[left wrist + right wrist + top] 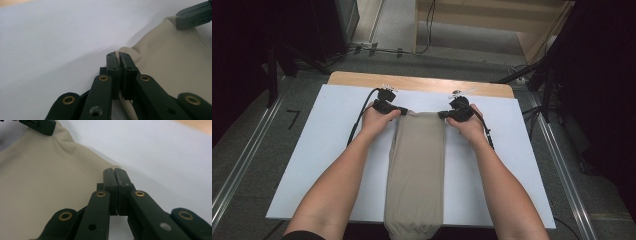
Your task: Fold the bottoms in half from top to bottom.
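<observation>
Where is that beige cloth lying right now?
In the high view the beige cloth lies lengthwise down the middle of the white table, its far corners pinched by the left hand-held gripper and right hand-held gripper.

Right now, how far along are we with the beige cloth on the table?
Done: the beige cloth lies as a long folded strip on the white table, its near end hanging over the edge. In hand: the left claw and right claw are each shut on a far corner. Left: probably the next fold, bringing that far edge toward the near end; nothing is lifted yet.

A beige folded cloth (417, 170) lies lengthwise on the white table, near end overhanging.
</observation>
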Demonstrator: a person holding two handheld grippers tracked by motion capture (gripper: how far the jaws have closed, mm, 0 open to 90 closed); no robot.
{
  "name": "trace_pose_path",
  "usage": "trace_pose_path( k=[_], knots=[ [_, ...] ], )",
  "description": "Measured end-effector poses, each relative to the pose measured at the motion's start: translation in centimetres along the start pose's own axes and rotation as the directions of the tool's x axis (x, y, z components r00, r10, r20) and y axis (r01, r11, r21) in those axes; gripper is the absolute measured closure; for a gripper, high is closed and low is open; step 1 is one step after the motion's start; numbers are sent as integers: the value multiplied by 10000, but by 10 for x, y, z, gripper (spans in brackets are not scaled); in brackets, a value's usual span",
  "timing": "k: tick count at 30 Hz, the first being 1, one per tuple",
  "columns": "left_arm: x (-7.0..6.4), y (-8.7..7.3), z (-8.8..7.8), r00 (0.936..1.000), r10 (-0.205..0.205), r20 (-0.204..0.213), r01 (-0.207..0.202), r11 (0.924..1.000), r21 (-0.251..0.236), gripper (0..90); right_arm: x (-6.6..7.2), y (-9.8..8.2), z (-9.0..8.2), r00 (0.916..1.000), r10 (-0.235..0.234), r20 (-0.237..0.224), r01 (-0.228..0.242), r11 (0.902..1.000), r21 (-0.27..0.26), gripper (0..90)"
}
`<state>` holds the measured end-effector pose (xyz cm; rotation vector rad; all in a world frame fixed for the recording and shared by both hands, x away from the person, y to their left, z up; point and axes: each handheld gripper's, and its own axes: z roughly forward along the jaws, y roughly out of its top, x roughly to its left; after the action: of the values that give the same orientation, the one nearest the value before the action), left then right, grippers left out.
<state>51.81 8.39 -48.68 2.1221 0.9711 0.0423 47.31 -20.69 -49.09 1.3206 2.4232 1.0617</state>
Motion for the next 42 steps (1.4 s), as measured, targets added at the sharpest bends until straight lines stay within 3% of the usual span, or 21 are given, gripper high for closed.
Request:
trace_pose_path(
  k=[3,5,10,12,15,16,17,19,22,25,27,30,36,38,42],
  knots=[
    [1,18,-10,10000,55,-45,-57,9993,-379,884,-3,16,-6,9999,4,168,-1,9998,-200,875],
    [-1,36,-19,9990,355,-256,-371,9971,-670,884,-7,31,-13,9996,59,261,-47,9991,-431,875],
    [-4,79,-44,9932,937,-687,-1027,9846,-1418,884,-19,66,-37,9980,131,611,-55,9922,-1241,875],
    [-5,96,-53,9896,1070,-964,-1224,9777,-1708,883,-21,78,-46,9975,-132,699,242,9871,-1584,875],
    [-9,113,-64,9846,1254,-1217,-1492,9656,-2127,883,-22,95,-62,9954,-335,893,532,9723,-2274,875],
    [-10,119,-69,9827,1301,-1321,-1589,9581,-2383,883,-22,99,-68,9942,-392,1004,632,9666,-2485,875],
    [-12,121,-72,9824,1298,-1342,-1605,9543,-2522,882,-21,103,-73,9883,-829,1277,1174,9489,-2928,875],
    [-18,124,-80,9822,1534,-1081,-1797,9350,-3058,882,-20,107,-81,9865,-962,1322,1343,9379,-3199,874],
    [-27,117,-86,9712,2108,-1114,-2356,9201,-3129,881,-14,105,-91,9838,-1261,1278,1634,9234,-3473,874],
    [-29,105,-91,9689,2258,-1017,-2469,9121,-3272,880,-4,93,-94,9815,-1517,1166,1848,9095,-3723,874],
    [-31,93,-94,9685,2321,-908,-2492,9028,-3504,880,3,83,-95,9808,-1590,1126,1901,9075,-3746,874],
    [-33,73,-99,9696,2352,-672,-2432,8970,-3691,880,15,67,-97,9783,-1820,990,2064,8981,-3883,874],
    [-47,33,-106,9588,2790,-532,-2779,8831,-3781,880,35,32,-104,9718,-2225,778,2349,8848,-4024,874],
    [-53,20,-109,9558,2913,-402,-2836,8771,-3877,880,41,21,-104,9720,-2252,674,2330,8851,-4029,874],
    [-63,-6,-112,9476,3191,-182,-3007,8707,-3892,878,59,-5,-108,9642,-2591,559,2587,8740,-4113,873]
  ],
)
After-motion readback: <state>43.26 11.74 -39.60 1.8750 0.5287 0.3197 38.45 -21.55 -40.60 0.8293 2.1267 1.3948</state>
